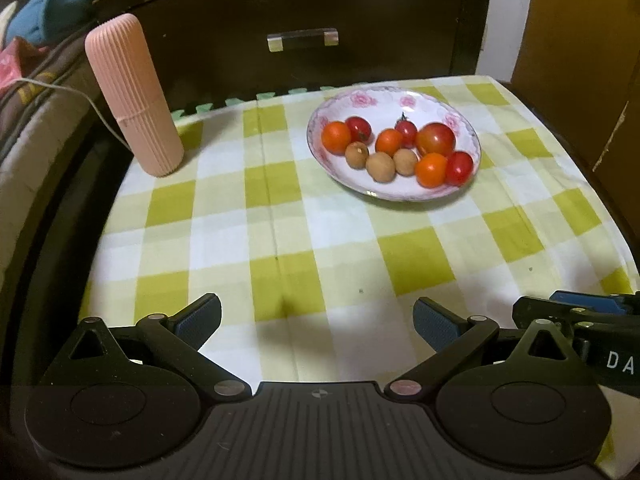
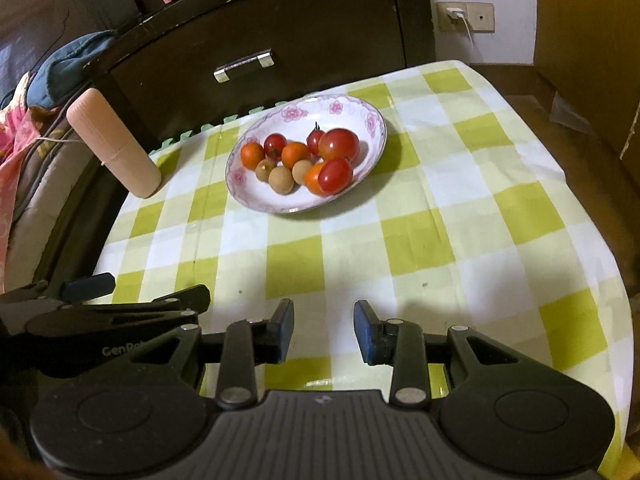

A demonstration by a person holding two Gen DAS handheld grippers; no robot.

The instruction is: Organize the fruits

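Fruit sits gathered in 1 dish: a shallow white plate (image 1: pixel 394 194) with pink flowers on its rim, well ahead of both tongs and to the right of the left gripper's (image 1: pixel 317 322) line of sight. From the right gripper (image 2: pixel 324 330) it lies ahead and to the left. Nothing fruit-like shows loose on the checked cloth (image 1: pixel 280 240) between tongs and plate.

In the plate I count 9 pieces: 3 orange tomatoes (image 1: pixel 335 136), 3 small red tomatoes (image 1: pixel 358 129), 1 larger reddish tomato (image 1: pixel 435 139) and 3 brown longan-like fruits (image 1: pixel 380 166), which would make 10 if all are separate; the orange one nearest the front overlaps a red one in the right wrist view, so the count is unsure. The brown ones cluster together at the near side, touching each other, while reds and oranges are mixed around them.

Left tongs are spread wide with nothing between the pads. Right tongs stand parted by a narrower gap, also holding nothing. Both hover low over the near edge of the cloth, side by side, probably a resting stance away from the plate.

A pink ribbed case (image 1: pixel 134 96) stands upright, far ahead-left of the left gripper, apart from the plate.

All fruit lying in the plate fits either a collecting job done or a sorting by kind still open.
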